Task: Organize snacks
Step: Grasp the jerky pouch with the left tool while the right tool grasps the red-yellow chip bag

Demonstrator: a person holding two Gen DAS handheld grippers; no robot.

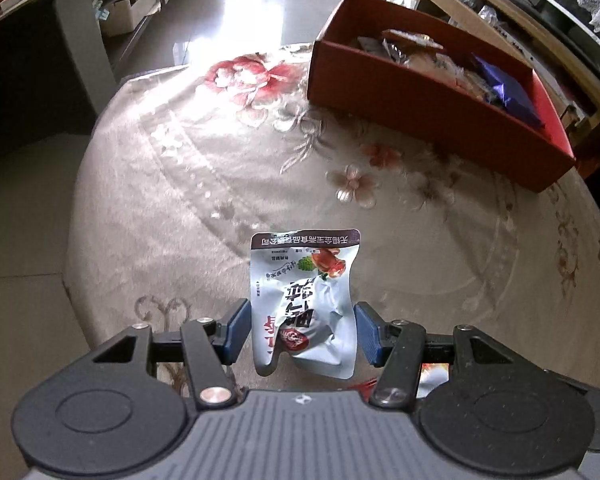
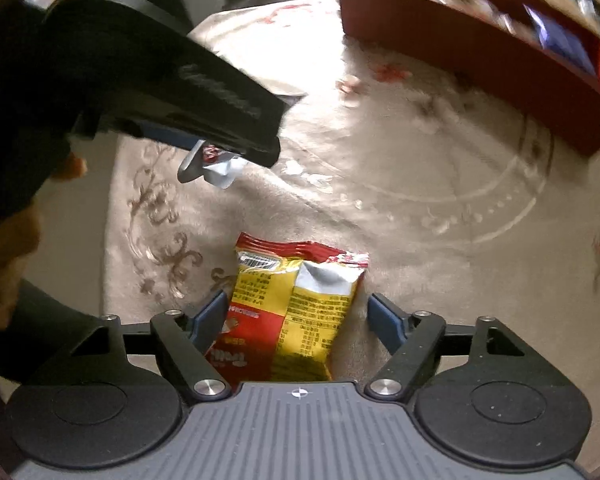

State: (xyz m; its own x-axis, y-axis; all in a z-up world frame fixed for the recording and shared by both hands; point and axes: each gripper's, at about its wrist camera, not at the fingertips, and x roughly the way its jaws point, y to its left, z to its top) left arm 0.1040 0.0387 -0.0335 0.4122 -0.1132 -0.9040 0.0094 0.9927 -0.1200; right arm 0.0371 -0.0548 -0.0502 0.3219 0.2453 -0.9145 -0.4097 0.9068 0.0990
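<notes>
A: The left gripper (image 1: 302, 332) clamps a white foil snack pouch (image 1: 306, 300) above the table. The right gripper (image 2: 296, 320) straddles a yellow-and-red crinkled snack packet (image 2: 296, 304); its right pad stands clear.

B: It should close squarely, then carry toward the red cardboard box (image 1: 432, 108) on the beige floral tablecloth (image 1: 204, 184).

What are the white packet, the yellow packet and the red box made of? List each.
White packet: glossy plastic or foil film, by its sheen and crinkles.
Yellow packet: printed foil-lined film; a silvery torn patch shows.
Red box: likely matte cardboard, with thin, flat walls and sharp folds.
</notes>
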